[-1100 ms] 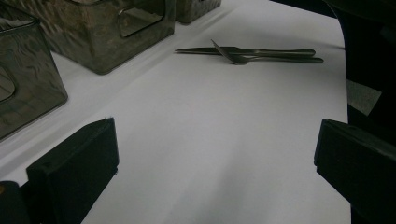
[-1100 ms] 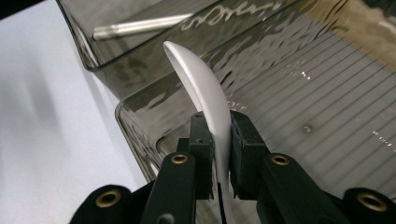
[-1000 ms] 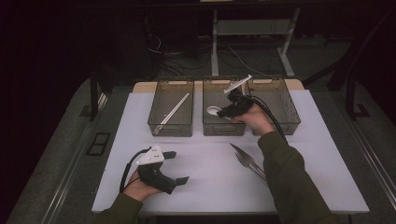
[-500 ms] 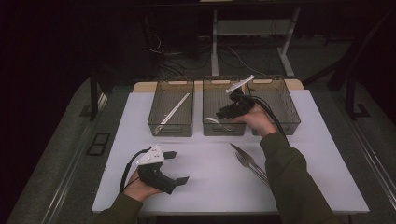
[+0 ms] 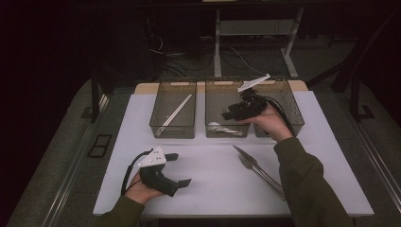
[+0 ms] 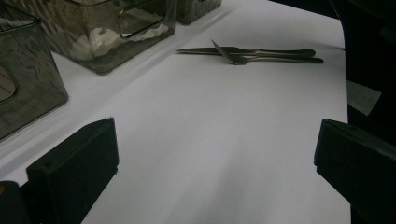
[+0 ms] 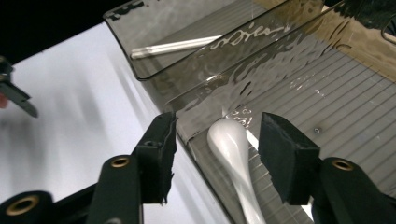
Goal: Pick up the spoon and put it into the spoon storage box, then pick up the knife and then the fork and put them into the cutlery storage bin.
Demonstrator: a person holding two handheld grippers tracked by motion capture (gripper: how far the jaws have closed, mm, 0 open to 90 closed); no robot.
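white spoon down in the middle bin, right tongs parting above it

i'm on the right gripper (image 5: 231,112) first: it hangs over the middle bin (image 5: 215,130), and its jaws have just been opening, now standing about half apart with nothing pressed between them. looking along them in the right gripper view, the right gripper (image 7: 215,144) frames the white spoon (image 7: 236,158), which lies on the ribbed floor of the middle bin (image 7: 299,112), close to the near wall, clear of both pads. from the high view i catch the white spoon (image 5: 224,128) as a pale shape at the front of that bin.

over to my left gripper (image 5: 175,169): it sits low on the white table (image 5: 208,184) near the front edge, jaws spread wide, nothing in them. in the left gripper view, the left gripper (image 6: 215,158) looks across bare white surface.

outward now: the left bin (image 5: 173,109) holds a pair of pale chopsticks (image 5: 176,113) lying diagonally. a right bin (image 5: 292,101) stands just beside the middle one, partly behind my right hand. a metal fork and knife (image 5: 260,170) lie crossed on the table, near my right sleeve, well apart from the bins.
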